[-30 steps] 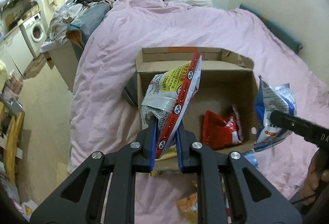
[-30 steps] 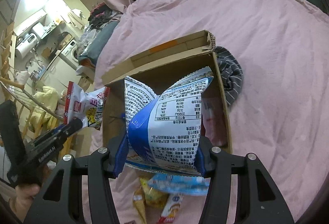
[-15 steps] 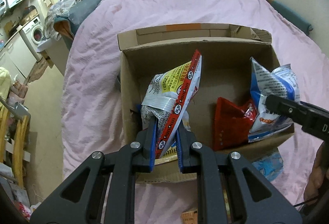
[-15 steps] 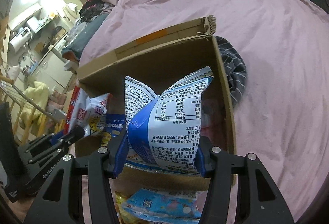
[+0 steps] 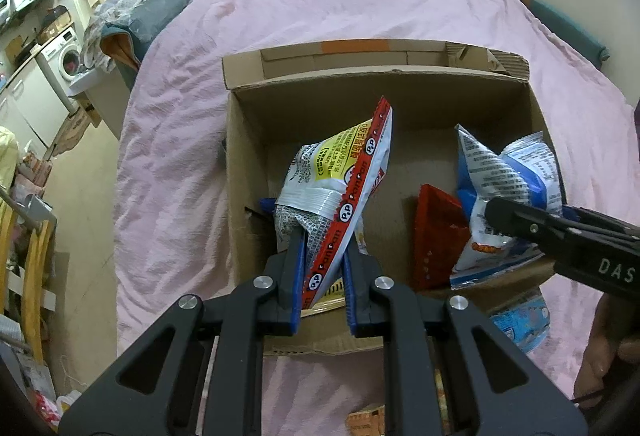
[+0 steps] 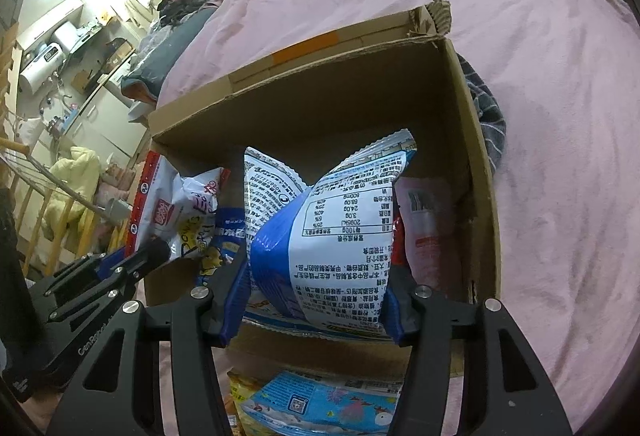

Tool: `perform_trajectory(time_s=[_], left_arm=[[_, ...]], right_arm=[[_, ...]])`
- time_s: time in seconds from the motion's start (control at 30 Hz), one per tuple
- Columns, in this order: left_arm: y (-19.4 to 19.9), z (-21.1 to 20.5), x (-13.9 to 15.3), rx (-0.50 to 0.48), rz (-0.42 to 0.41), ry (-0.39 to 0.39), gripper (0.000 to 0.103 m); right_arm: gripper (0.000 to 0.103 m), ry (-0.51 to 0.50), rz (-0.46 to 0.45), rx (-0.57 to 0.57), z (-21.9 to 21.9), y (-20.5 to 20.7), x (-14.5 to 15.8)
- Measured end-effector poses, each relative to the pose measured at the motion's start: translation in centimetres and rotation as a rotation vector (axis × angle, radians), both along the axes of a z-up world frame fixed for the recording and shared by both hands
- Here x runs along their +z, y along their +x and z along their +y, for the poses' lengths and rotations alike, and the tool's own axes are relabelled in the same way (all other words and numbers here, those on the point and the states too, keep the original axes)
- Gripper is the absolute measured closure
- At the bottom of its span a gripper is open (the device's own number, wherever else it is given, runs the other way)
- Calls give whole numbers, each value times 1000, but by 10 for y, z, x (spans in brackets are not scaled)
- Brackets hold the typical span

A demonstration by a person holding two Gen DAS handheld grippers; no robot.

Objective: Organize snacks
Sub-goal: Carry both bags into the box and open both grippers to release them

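An open cardboard box [image 5: 248, 172] [image 6: 476, 172] sits on a pink bed cover. My left gripper [image 5: 322, 260] is shut on a white, red and yellow snack bag [image 5: 344, 172], held inside the box at its left side. That bag [image 6: 176, 212] and the left gripper [image 6: 154, 256] also show in the right wrist view. My right gripper [image 6: 312, 292] is shut on a puffy blue and white snack bag [image 6: 324, 228], lowered into the box's right half; this bag [image 5: 508, 180] shows beside a red packet [image 5: 438, 236] on the box floor.
Loose snack packs lie on the cover in front of the box [image 6: 320, 400] [image 5: 520, 320]. A striped dark cloth [image 6: 488, 124] lies against the box's right wall. A hand [image 5: 600, 368] holds the right gripper. Furniture and a washing machine [image 5: 64, 56] stand left of the bed.
Both grippers have come down and forward with their bags, from above the box's near edge to inside it. The box now fills more of both views.
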State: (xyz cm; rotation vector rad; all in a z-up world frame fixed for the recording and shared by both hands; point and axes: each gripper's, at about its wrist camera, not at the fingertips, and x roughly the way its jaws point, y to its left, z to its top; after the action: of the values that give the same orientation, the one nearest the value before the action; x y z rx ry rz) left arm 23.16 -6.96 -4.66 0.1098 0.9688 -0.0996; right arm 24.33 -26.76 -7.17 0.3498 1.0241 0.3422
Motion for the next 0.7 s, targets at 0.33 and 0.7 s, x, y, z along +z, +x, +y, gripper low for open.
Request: perform_trajectory(time_s=[0.33,0.7], left_arm=[[-4,-5,-2,-26,5,-6,88],[-14,-11,3,-72,-20,-77,27]], right_arm=[[41,37,1,-7,-4,3,-1],[14,58,-61,-81,-24,-1,12]])
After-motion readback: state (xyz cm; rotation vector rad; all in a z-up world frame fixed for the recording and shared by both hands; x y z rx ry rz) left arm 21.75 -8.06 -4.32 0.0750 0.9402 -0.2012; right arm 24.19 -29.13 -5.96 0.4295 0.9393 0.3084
